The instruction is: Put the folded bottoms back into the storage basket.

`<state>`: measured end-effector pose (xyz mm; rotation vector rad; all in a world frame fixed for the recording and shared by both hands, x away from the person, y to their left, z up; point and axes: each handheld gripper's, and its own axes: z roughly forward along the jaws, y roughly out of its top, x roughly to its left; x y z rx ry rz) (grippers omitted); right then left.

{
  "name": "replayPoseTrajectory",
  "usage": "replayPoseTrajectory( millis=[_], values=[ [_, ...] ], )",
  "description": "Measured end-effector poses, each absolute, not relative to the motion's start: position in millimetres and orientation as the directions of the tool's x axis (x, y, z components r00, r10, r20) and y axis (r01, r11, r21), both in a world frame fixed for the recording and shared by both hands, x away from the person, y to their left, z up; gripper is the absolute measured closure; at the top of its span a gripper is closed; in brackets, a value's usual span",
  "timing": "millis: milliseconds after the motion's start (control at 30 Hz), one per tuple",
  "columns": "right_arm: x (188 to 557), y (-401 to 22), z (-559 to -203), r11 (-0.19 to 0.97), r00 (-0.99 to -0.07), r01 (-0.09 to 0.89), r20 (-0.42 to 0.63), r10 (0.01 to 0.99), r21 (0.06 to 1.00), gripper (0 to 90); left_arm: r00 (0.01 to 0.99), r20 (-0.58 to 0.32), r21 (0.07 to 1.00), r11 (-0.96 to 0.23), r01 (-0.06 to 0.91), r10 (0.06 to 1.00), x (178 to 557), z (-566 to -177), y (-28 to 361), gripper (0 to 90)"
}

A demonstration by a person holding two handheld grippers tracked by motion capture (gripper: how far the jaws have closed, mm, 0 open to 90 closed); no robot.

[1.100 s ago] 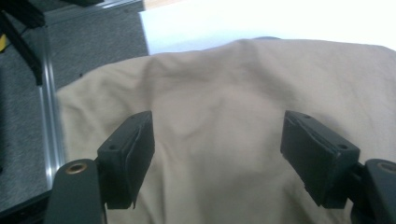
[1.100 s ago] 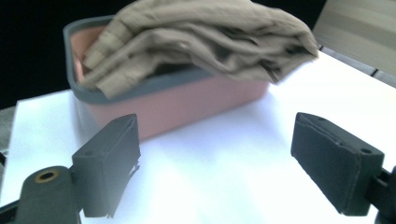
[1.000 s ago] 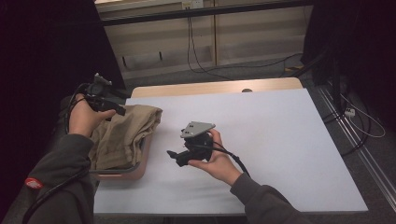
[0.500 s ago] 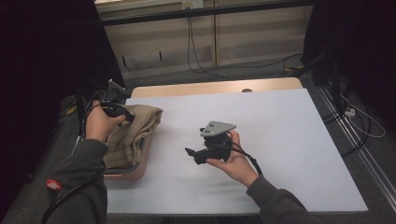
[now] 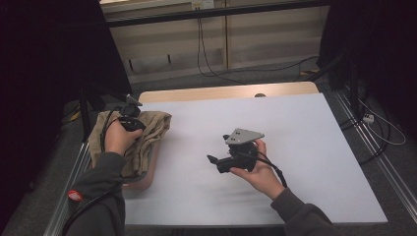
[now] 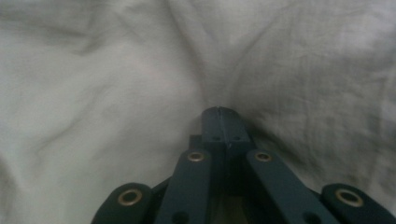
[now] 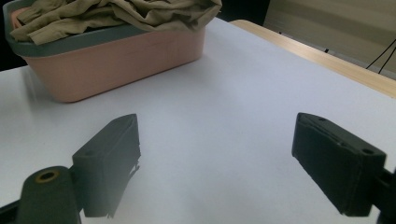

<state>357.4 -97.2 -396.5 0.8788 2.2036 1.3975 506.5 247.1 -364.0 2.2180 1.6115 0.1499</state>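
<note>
A khaki cloth (image 5: 153,129) lies crumpled in a pink basket (image 5: 143,178) with a grey rim at the table's left edge. My left gripper (image 5: 131,121) points down into the cloth. In the left gripper view its jaws (image 6: 223,113) are shut, and the fabric (image 6: 116,93) puckers into folds that run to their tips. My right gripper (image 5: 215,162) is held over the white table's middle, pointing left toward the basket. In the right gripper view it (image 7: 215,140) is open with nothing between its fingers, and the basket (image 7: 121,53) with the cloth (image 7: 116,16) stands ahead.
The white table top (image 5: 305,147) stretches to the right of the right hand. A wooden strip (image 5: 221,92) runs along the far edge. Cables lie on the floor (image 5: 216,73) behind the table. Metal rails (image 5: 373,157) flank its sides.
My left hand has come down and rightward onto the cloth in the basket. My right hand has slid to the right across the table, its jaws still wide apart.
</note>
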Motion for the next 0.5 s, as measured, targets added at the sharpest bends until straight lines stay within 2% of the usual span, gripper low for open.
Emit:
replayPoseTrajectory(
  millis=[500],
  values=[
    [355, -111, -402, 0.299, -0.715, 0.311, 0.015, 0.698, 0.902, 14.5, 0.284, -0.168, 0.373, -0.206, 0.904, 0.944, 508, -394, 253, 90.0]
  ],
)
